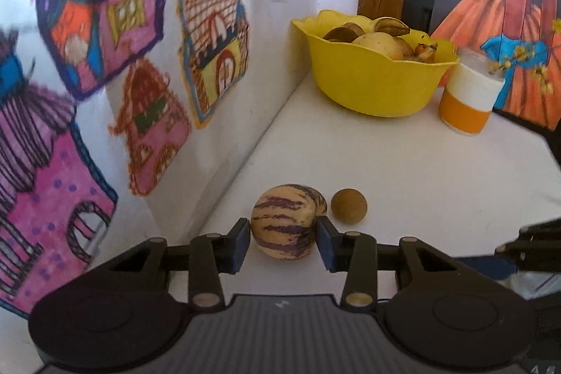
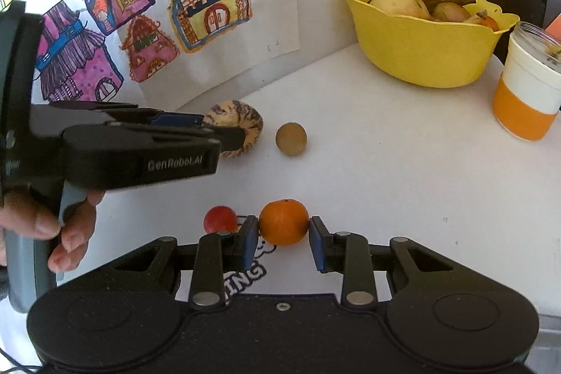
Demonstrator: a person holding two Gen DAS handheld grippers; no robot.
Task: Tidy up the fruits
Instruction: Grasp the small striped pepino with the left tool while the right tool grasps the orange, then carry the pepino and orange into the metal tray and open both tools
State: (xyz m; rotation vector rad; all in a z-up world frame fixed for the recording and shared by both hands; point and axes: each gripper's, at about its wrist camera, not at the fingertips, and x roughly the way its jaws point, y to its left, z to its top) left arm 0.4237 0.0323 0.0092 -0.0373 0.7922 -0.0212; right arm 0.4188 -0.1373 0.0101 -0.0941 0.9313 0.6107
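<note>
Left gripper [image 1: 283,235]: my pads flank the striped fruit [image 1: 285,219], seemingly touching. Right gripper [image 2: 283,239]: pads against the orange [image 2: 284,221] (both on white table [image 2: 403,170]); yellow bowl [image 2: 420,55] well beyond.

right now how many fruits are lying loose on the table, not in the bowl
4: striped fruit between the left gripper pads, small brown fruit beside it, orange between the right gripper pads, red fruit beside that. Grippers may hide others.

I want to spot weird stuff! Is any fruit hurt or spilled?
Nothing is spilled. The only odd bit: some fruit in the yellow bowl looks brown and dried, like split husks. The striped fruit and orange look whole.
</note>
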